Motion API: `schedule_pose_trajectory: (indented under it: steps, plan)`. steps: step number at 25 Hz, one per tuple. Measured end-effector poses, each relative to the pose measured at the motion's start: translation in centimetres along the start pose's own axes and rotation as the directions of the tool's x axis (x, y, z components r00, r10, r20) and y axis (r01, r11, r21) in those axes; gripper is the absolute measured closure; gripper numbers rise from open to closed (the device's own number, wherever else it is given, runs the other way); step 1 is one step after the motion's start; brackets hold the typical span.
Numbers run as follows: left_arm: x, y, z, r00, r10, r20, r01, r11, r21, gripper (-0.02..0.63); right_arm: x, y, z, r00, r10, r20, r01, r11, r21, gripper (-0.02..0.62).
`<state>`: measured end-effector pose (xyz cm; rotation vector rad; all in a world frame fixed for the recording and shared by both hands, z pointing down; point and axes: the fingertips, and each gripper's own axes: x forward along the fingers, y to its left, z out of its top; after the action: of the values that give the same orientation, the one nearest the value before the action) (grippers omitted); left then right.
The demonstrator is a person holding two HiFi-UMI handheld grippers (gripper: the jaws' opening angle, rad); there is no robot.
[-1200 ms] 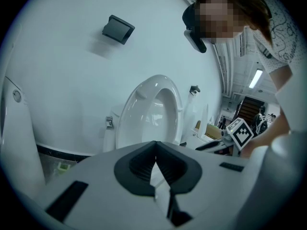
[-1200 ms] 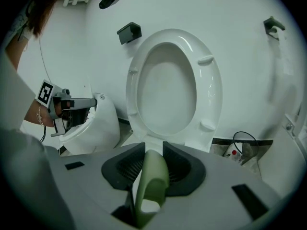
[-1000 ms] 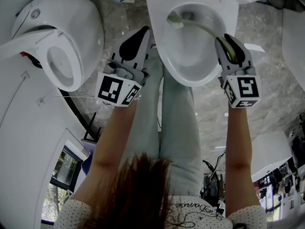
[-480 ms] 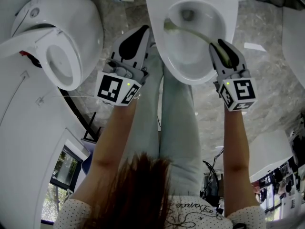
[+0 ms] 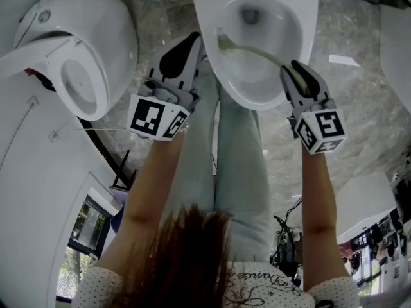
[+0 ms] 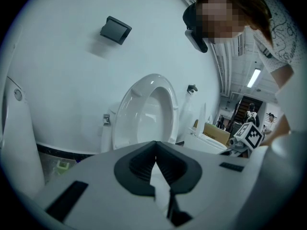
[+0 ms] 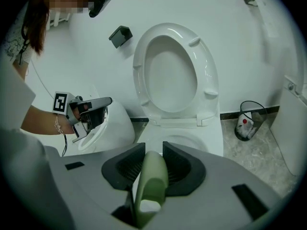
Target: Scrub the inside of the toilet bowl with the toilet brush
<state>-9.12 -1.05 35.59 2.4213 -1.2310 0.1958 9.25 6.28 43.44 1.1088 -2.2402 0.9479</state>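
Drawn back toward the person since a second ago, the right gripper has dragged the toilet brush down the left wall of the toilet bowl. Its jaws are clamped on the green handle, angled so the bristles press the porcelain. The left gripper, jaws together and empty, hangs just outside the rim, likely to stay out of the stroke's way.

Toilet bowl: white, glossy, smooth, ceramic in look. Toilet brush: olive handle, smooth matt plastic. Left hand-held gripper and right hand-held gripper: matt grey plastic shells. Pads: dark, ribbed, rubber-like. Floor: grey veined stone, smooth, slight sheen. Raised seat: glossy white plastic. Trousers: pale cloth.
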Motion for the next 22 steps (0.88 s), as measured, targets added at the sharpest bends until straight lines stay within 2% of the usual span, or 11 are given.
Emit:
schedule_pose_trajectory:
  steps: [6, 11, 17, 22]
  plan:
    - [-0.1, -0.5, 0.1, 1.000, -0.005, 0.004, 0.005, 1.000, 0.005, 0.603, -1.4, 0.5, -1.9, 1.000, -0.009, -0.014, 0.009, 0.999, 0.035, 0.471]
    - [-0.4, -0.8, 0.0, 1.000, -0.006, 0.007, 0.006, 1.000, 0.009, 0.603, -1.9, 0.8, -2.7, 1.000, -0.014, -0.021, 0.014, 1.000, 0.023, 0.471]
    - [-0.6, -1.3, -0.3, 1.000, -0.009, 0.005, 0.009, 1.000, 0.008, 0.603, -2.4, 1.0, -3.1, 0.999, -0.017, -0.027, 0.017, 1.000, 0.012, 0.471]
    - [-0.5, -1.6, -0.5, 1.000, -0.008, 0.006, 0.008, 1.000, 0.005, 0.603, -2.5, -0.1, -2.7, 0.999, -0.052, -0.010, 0.052, 0.998, 0.019, 0.471]
